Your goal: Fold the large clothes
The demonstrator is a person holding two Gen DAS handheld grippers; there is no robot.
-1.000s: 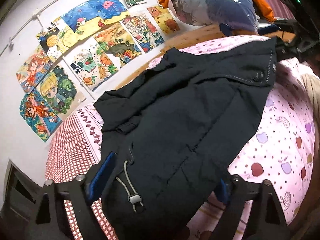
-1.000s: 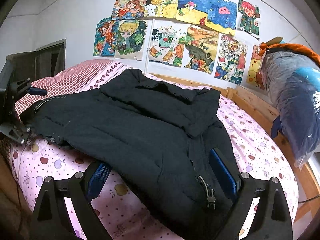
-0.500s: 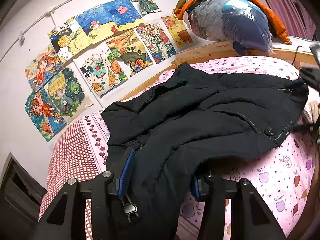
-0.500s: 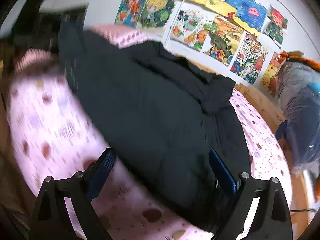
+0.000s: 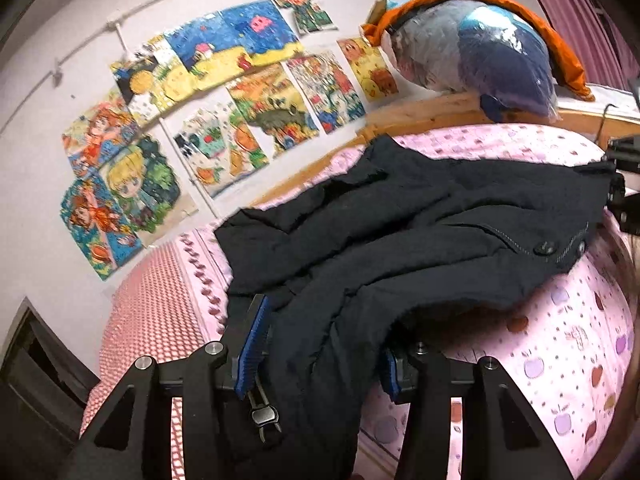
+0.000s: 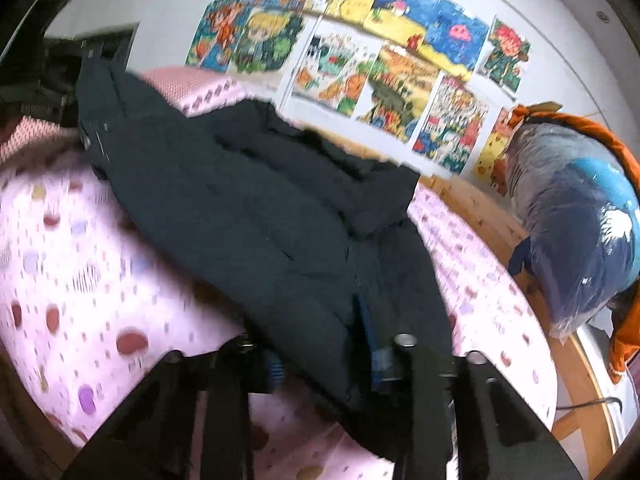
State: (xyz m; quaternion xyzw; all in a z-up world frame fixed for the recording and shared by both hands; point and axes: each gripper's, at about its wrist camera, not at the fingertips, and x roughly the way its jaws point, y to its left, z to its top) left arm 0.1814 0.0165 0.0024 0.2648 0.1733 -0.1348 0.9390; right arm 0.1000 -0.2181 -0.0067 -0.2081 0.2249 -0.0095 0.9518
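A large black padded jacket (image 5: 400, 240) lies spread over the pink apple-print bed sheet (image 5: 560, 360). My left gripper (image 5: 320, 360) is shut on the jacket's hem corner, and a drawstring toggle (image 5: 264, 416) hangs beside its left blue pad (image 5: 252, 344). That corner is raised off the sheet. In the blurred right wrist view my right gripper (image 6: 326, 364) is closing on the opposite hem of the jacket (image 6: 260, 220), with fabric bunched between its blue pads (image 6: 376, 360). The left gripper (image 6: 44, 80) shows at the far upper left, holding its corner up.
A plastic-wrapped blue and grey bundle (image 5: 480, 52) with an orange cloth (image 5: 560, 52) rests on the wooden bed frame (image 5: 440, 108). Colourful drawings (image 5: 240, 100) cover the white wall. A red checked cover (image 5: 148, 312) lies at the bed's left end beside a dark opening (image 5: 36, 360).
The left gripper closed on the hem and raised it a little. The right gripper's wide jaws swung across and narrowed onto the jacket's other hem. The jacket's front edge has bunched up.
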